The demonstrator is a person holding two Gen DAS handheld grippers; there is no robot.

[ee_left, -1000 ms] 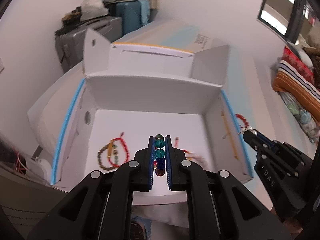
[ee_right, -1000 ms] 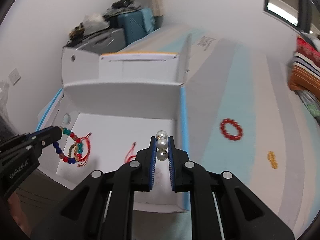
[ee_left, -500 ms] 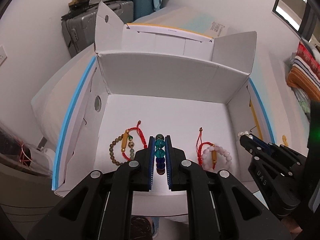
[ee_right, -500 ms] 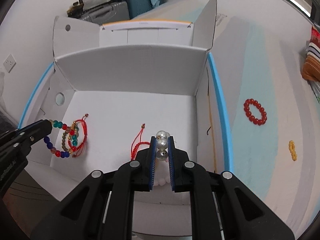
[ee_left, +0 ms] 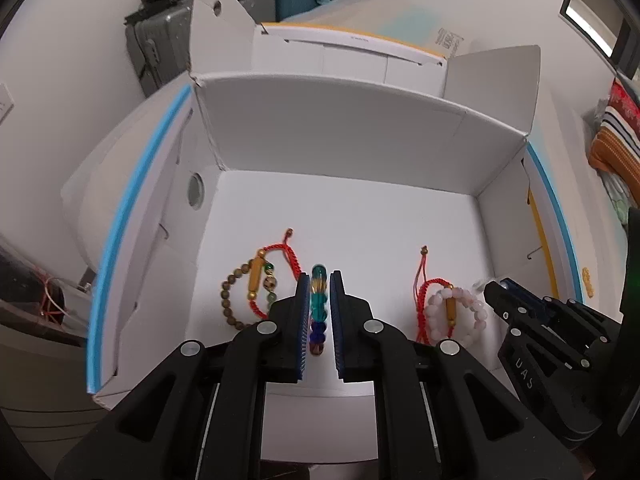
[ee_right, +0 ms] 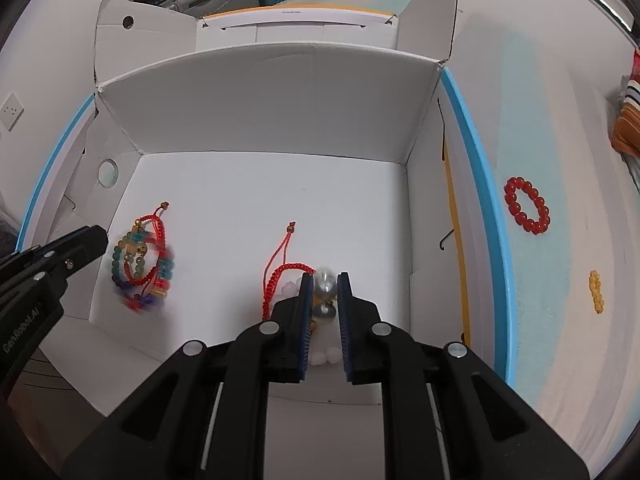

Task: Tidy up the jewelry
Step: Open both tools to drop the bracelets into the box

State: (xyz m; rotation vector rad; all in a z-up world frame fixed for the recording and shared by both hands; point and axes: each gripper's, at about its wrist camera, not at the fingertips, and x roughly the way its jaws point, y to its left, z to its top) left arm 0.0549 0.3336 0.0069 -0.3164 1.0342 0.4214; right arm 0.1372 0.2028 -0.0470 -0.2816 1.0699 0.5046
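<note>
An open white cardboard box with blue edges stands in front of me. My left gripper hangs low over its floor with jaws slightly parted; the multicoloured bead bracelet lies between them and looks blurred, dropping, in the right wrist view. Beside it lie a brown bead bracelet and a red cord bracelet. My right gripper has parted jaws around a pearl bracelet, over a pink bead bracelet with red cord.
A red bead bracelet and a small yellow bead piece lie on the bed surface right of the box. Suitcases stand at the back left. Striped bedding lies at the far right.
Both grippers have moved forward and down into the box. Their jaws have opened slightly, and the multicoloured bracelet is falling from the left one.
</note>
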